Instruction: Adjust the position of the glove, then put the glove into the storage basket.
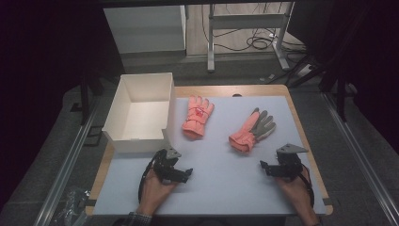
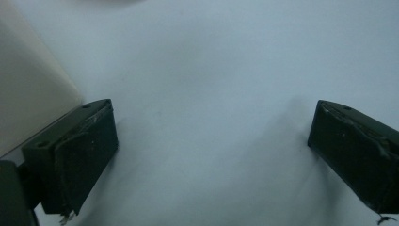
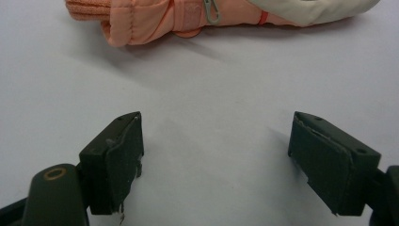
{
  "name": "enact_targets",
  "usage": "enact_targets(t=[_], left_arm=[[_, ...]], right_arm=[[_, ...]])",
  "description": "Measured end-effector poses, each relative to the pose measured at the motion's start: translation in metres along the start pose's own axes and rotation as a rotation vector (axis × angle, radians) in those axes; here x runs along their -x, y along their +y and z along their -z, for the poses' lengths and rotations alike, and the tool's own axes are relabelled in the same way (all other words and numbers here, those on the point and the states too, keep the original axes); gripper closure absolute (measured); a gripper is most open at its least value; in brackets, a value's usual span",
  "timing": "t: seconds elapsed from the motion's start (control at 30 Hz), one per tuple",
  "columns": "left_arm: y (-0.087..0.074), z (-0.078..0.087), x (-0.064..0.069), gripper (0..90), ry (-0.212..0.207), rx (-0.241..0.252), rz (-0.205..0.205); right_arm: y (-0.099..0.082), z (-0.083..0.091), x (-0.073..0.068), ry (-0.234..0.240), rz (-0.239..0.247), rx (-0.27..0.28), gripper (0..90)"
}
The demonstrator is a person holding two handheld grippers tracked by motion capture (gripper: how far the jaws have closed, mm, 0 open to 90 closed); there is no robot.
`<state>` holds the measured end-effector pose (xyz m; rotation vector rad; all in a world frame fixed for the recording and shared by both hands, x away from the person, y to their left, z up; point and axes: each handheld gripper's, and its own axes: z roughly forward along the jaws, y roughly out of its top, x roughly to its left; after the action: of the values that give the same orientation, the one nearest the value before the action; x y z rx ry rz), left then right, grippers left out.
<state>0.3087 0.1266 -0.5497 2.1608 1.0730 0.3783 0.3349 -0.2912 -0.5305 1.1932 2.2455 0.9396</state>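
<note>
Two salmon-pink gloves lie on the pale mat. One glove (image 1: 197,116) rests back-up near the box. The other glove (image 1: 252,129) lies palm-up with a grey palm, farther right; its cuff (image 3: 155,19) sits at the top of the right gripper view. My left gripper (image 1: 184,175) rests low on the mat in front of the box, jaws wide open with nothing between them (image 2: 211,155). My right gripper (image 1: 266,167) sits at the front right, just short of the grey-palmed glove, also open and empty (image 3: 214,160).
An open white cardboard box (image 1: 123,136) stands at the table's left, its wall (image 2: 28,99) close beside my left gripper. The table's wooden edge (image 1: 308,141) runs along the right. Table legs and cables lie on the floor beyond.
</note>
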Motion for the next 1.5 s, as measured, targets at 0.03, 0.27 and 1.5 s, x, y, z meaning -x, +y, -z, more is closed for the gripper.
enact_targets(t=[0.03, 0.27, 1.5], left_arm=[[0.000, 0.000, 0.000, 1.8, 0.000, 0.000, 0.000], [0.000, 0.000, 0.000, 1.9, 0.000, 0.001, 0.001], [0.000, 0.000, 0.000, 1.9, 0.000, -0.003, -0.002]], right_arm=[[0.000, 0.000, 0.000, 0.000, 0.001, 0.000, 18.9], [0.000, 0.000, 0.000, 0.004, -0.001, -0.003, 18.4], [0.070, 0.003, 0.018, 0.044, -0.024, 0.065, 28.6]])
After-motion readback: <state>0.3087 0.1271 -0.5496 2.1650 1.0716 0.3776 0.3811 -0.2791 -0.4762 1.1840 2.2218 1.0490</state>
